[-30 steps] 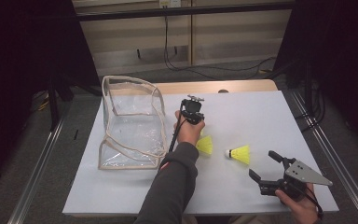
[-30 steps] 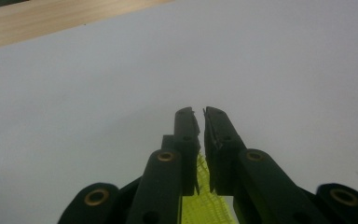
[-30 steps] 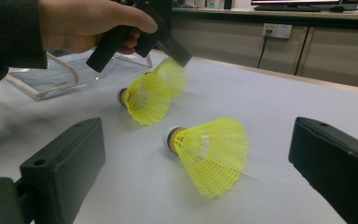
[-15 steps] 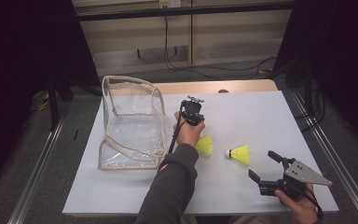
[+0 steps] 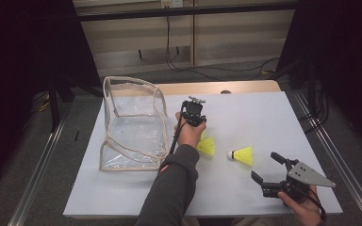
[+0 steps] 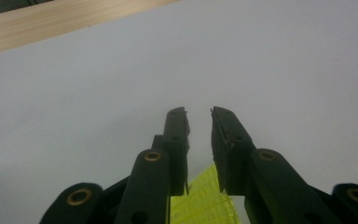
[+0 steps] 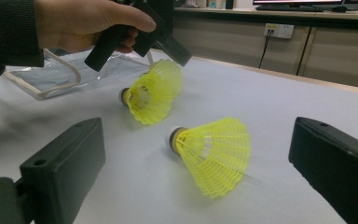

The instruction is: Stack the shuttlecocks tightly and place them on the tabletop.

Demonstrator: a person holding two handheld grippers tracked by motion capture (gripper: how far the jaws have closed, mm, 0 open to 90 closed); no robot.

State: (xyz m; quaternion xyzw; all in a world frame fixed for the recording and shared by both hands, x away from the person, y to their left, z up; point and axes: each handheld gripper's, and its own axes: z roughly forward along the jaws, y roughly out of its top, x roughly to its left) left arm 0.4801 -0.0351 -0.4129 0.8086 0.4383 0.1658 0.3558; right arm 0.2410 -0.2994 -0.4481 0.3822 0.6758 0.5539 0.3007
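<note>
Both shuttlecocks [image 5: 206, 146] and the left gripper [image 6: 199, 116] stay unmoved.

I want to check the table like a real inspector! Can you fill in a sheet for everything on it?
Surface: white table top, wooden strip along its far edge.
Job's things: two yellow shuttlecocks lying on their sides, the left shuttlecock by the left gripper, the right shuttlecock apart from it; clear plastic bag open at the left.
Clutter: nothing seen.
Grippers: left gripper jaws slightly apart, holding nothing; right gripper wide open.
Cables: black cable trailing from the left gripper.
Surroundings: wall sockets, floor cables.
</note>
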